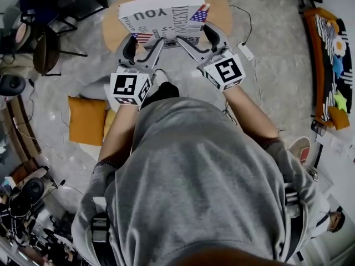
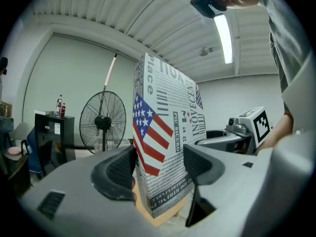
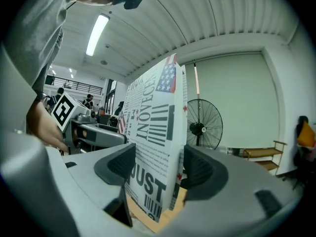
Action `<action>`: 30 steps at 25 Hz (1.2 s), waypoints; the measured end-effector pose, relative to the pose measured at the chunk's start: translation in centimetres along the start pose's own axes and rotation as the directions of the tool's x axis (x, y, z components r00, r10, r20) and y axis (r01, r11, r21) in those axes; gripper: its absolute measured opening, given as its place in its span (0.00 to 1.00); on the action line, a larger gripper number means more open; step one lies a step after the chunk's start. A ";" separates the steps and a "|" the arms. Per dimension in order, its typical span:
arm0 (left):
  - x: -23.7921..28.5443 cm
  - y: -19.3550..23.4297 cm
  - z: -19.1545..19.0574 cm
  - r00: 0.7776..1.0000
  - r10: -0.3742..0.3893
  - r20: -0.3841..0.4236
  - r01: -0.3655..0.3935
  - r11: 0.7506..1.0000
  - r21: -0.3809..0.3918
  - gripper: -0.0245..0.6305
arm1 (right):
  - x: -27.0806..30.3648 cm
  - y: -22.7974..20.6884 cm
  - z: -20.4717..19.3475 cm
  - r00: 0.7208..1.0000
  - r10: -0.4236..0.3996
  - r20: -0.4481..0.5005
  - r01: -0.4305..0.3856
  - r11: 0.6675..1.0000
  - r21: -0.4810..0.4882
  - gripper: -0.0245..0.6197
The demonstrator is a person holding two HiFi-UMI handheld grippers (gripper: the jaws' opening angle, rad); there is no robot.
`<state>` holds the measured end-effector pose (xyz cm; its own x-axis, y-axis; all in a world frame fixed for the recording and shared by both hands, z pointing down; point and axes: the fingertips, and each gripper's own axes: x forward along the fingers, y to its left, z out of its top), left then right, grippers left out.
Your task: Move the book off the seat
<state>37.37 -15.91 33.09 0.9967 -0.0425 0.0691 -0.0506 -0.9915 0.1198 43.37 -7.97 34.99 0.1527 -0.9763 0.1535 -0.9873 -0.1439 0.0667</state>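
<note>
The book (image 1: pixel 163 14) is thick and white, printed with black lettering and a stars-and-stripes flag. It is over the round wooden seat (image 1: pixel 111 31), which shows under its lower edge in both gripper views. My left gripper (image 1: pixel 145 44) is shut on its near left part and my right gripper (image 1: pixel 191 40) on its near right part. In the left gripper view the book (image 2: pixel 163 142) stands on edge between the pads of the left gripper (image 2: pixel 159 168). In the right gripper view the book (image 3: pixel 153 142) likewise fills the gap of the right gripper (image 3: pixel 155 169).
An orange cushion (image 1: pixel 86 119) lies on the floor at the left, and a dark chair (image 1: pixel 47 49) stands farther left. A cable and adapter (image 1: pixel 246 50) lie right of the seat. A patterned sofa (image 1: pixel 327 60) runs along the right. A standing fan (image 2: pixel 102 120) is beyond.
</note>
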 end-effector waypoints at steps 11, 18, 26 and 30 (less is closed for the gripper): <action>9.6 5.9 -1.7 0.993 -0.098 -0.070 0.096 0.995 -0.029 0.54 | 7.0 -7.2 -2.7 0.993 -0.086 -0.075 0.092 0.993 0.077 0.53; 16.1 6.6 -6.2 0.982 -0.090 -0.164 0.077 0.994 -0.083 0.54 | 9.1 -12.9 -7.6 0.986 -0.052 -0.161 0.079 0.984 0.162 0.53; 23.6 8.7 -16.7 0.944 -0.025 -0.329 -0.045 0.978 -0.204 0.54 | 13.2 -18.9 -18.6 0.956 0.073 -0.284 0.017 0.953 0.302 0.53; 26.7 9.0 -22.8 0.916 -0.027 -0.399 -0.086 0.961 -0.264 0.54 | 14.3 -21.1 -25.0 0.929 0.116 -0.352 0.028 0.925 0.379 0.53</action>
<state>62.08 -23.22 58.58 0.8895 0.0372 0.4555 -0.1515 -0.9163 0.3707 67.50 -14.82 60.37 0.0424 -0.8665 0.4974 -0.9252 -0.2219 -0.3078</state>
